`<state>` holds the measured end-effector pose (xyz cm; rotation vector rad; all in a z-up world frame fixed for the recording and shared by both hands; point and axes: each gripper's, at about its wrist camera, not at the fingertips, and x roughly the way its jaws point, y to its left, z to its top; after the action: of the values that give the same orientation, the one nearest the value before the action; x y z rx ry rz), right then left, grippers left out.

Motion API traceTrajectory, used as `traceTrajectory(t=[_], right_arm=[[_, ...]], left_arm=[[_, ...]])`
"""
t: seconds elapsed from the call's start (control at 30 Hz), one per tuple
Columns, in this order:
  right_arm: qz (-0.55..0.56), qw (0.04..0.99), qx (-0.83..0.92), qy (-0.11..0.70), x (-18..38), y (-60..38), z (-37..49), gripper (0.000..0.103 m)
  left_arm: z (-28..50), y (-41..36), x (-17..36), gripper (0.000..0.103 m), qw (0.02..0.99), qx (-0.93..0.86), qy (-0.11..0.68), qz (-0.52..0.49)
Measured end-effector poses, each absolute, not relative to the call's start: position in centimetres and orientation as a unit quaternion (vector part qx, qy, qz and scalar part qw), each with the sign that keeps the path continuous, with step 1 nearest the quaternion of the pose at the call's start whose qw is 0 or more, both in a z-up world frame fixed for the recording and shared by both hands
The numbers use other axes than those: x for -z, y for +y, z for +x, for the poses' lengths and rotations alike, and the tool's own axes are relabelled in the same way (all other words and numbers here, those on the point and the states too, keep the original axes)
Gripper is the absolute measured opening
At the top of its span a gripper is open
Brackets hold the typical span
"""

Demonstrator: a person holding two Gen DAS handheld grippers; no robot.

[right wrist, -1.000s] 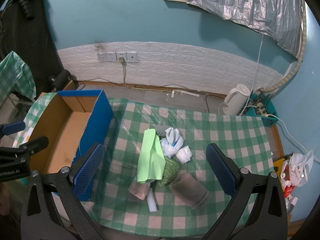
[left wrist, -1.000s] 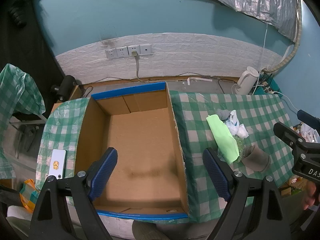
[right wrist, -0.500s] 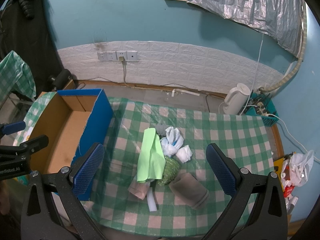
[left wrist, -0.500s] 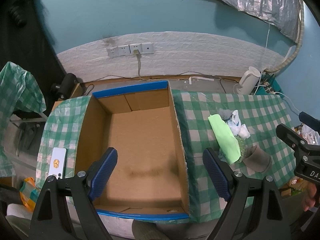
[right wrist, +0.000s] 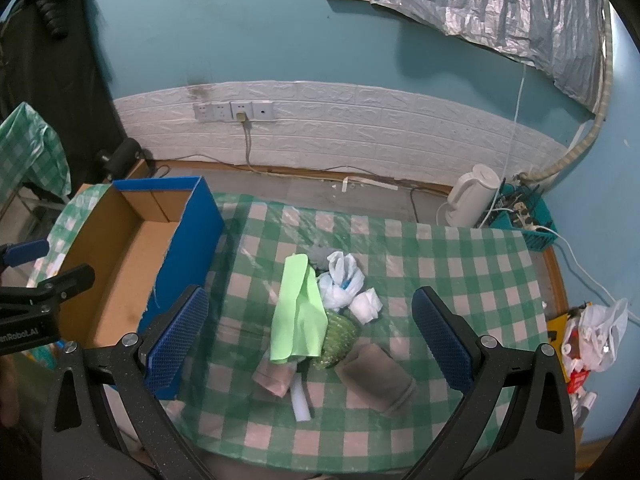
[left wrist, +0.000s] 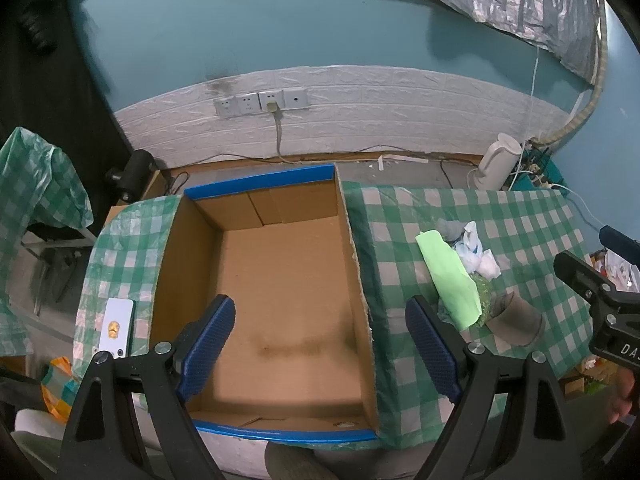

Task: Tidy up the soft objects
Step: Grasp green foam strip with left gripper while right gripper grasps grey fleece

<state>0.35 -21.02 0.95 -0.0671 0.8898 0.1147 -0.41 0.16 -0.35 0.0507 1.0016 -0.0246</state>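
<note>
Change: almost none across the last second; the left view shifts a touch, so the box and pile sit slightly lower and further right in it than a second ago, while the right view holds the same framing. No item has moved.
Meaning: judged from this, the sorting has not begun; both tools are only lining up, and the first pick is yet to come.
Left claw [left wrist: 320, 342]: spread wide, empty, touching nothing; it hangs above the near half of the box, one blue pad [left wrist: 206, 346] over the floor of the box, the other over the cloth just outside its right wall.
Right claw [right wrist: 310, 334]: spread wide too, empty, above the pile with the pile framed between its pads.
Phone [left wrist: 116, 327]: flat on the cloth at 9 o'clock of the left claw, just beside the box.
Box [left wrist: 360, 264]: open cardboard, blue rim, nothing inside; at 9 o'clock of the pile.
Pile, near part: a grey-brown sock [right wrist: 374, 376] at 5 o'clock, a pinkish sock [right wrist: 274, 376] and white strip [right wrist: 300, 398] at 6 o'clock.
Pile, middle: a green cloth [right wrist: 298, 312] draped over a green mesh scrubber [right wrist: 340, 336].
Pile, far part: white bags [right wrist: 344, 284] and a grey scrap [right wrist: 320, 254] at 12 o'clock.
Tablecloth [right wrist: 460, 264]: green check, under everything.
Kettle [right wrist: 474, 196]: on the floor, at 1 o'clock beyond the table.
</note>
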Motion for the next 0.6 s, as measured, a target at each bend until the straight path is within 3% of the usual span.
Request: traceTrajectory(t=[0.6], right_arm=[[-0.025, 0.892, -0.042, 0.450, 1.1, -24.8, -0.9, 0.101]], left_arm=[[0.9, -4.5, 1.3, 0.088, 0.863, 0.033, 0.500, 0.061]])
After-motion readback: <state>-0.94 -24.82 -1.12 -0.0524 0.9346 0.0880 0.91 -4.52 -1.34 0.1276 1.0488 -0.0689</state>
